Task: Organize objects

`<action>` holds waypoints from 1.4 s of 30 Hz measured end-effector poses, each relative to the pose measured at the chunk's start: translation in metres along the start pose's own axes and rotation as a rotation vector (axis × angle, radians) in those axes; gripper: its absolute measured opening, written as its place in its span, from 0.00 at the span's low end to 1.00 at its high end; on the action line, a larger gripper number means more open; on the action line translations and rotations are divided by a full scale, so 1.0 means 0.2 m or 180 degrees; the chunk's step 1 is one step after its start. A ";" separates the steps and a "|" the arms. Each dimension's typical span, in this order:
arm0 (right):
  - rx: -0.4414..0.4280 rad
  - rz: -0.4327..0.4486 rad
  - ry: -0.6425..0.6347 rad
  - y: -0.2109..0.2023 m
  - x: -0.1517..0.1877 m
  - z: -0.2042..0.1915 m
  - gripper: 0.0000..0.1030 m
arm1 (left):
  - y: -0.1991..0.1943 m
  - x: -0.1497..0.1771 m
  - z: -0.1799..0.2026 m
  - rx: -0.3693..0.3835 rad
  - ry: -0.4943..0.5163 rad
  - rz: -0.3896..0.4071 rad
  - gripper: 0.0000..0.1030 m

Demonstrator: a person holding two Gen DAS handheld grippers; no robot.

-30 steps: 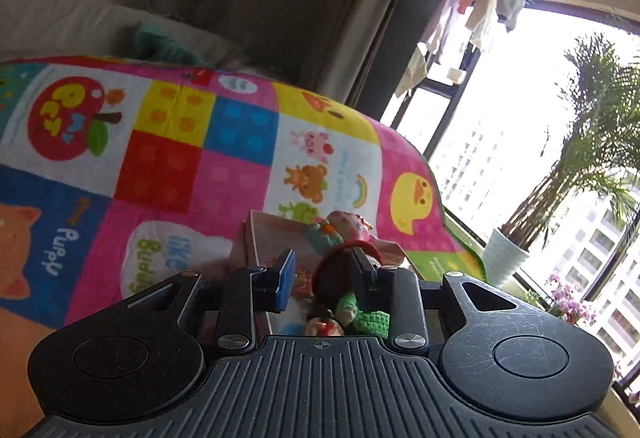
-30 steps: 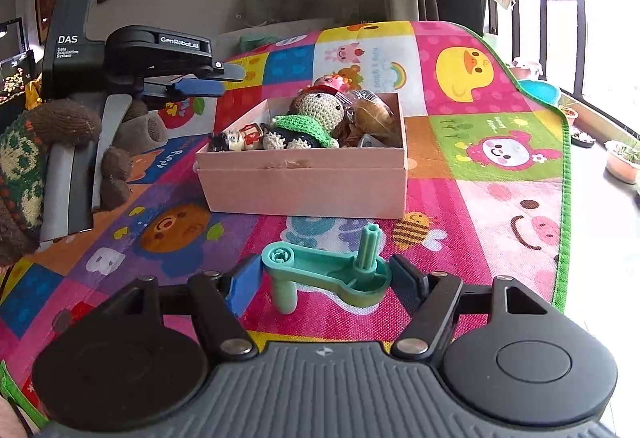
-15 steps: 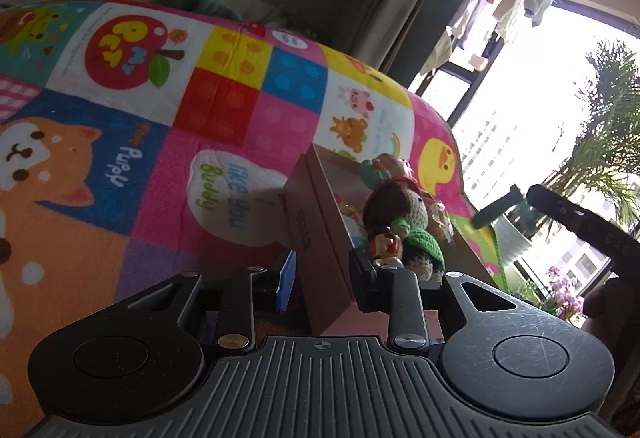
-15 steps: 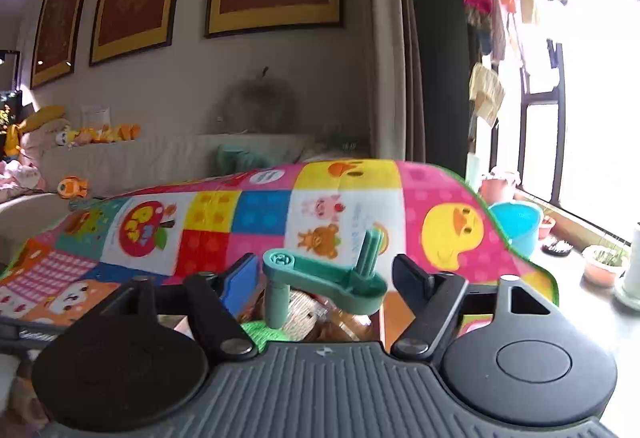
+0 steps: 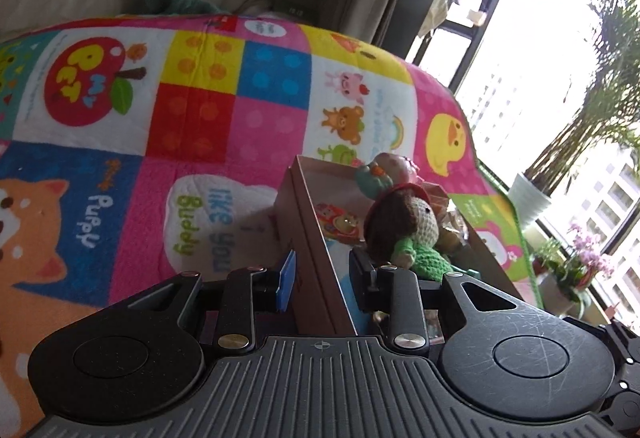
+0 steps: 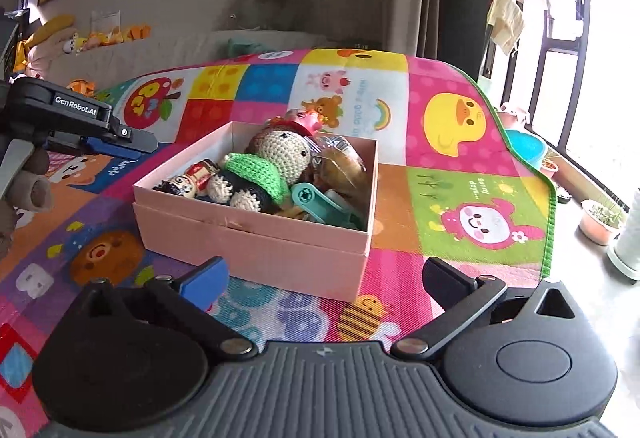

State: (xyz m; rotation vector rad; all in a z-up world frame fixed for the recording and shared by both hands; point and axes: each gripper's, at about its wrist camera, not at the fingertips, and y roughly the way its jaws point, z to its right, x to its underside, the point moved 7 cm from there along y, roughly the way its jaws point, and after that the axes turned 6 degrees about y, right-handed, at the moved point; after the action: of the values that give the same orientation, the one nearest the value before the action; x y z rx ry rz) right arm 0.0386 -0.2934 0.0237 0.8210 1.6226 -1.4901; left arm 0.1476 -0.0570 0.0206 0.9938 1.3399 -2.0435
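A pink cardboard box (image 6: 256, 238) stands on a colourful play mat (image 6: 460, 126). It holds a crocheted doll (image 6: 276, 158) in green, a small figurine (image 6: 192, 178), a wrapped bun (image 6: 344, 166) and a teal plastic toy (image 6: 320, 200). My right gripper (image 6: 324, 278) is open and empty, just in front of the box. My left gripper (image 5: 322, 276) straddles the box's left wall (image 5: 316, 258) with a gap on both sides. It also shows in the right wrist view (image 6: 116, 142) at the left. The doll (image 5: 404, 230) shows beyond it.
A brown knitted toy (image 6: 28, 186) sits at the far left by the left gripper. The mat's right edge drops to a grey floor with plant pots (image 6: 600, 222) and a blue bowl (image 6: 524, 146). A sofa with soft toys (image 6: 80, 38) stands behind.
My right gripper opened and let go of the teal toy, which now lies in the box, then drew back. My left gripper moved so that its fingers straddle the box wall.
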 end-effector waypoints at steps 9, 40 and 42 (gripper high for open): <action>-0.0048 -0.0174 -0.0316 0.20 -0.02 -0.05 0.75 | 0.25 0.06 -0.14 -0.0322 -0.0408 -0.0698 0.77; -0.0118 -0.0765 0.0010 0.14 0.17 -0.52 1.00 | -0.47 0.45 -0.30 -0.0807 -0.0004 0.0113 0.96; -0.0020 -0.0848 0.0065 0.14 0.23 -0.51 1.00 | -0.46 0.55 -0.25 -0.0853 0.0033 -0.0058 0.96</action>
State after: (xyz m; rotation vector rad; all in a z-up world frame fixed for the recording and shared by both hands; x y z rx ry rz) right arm 0.0273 -0.1913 -0.0281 0.6364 1.8059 -1.6620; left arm 0.0287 0.0244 -0.0271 0.8760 1.5831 -1.8125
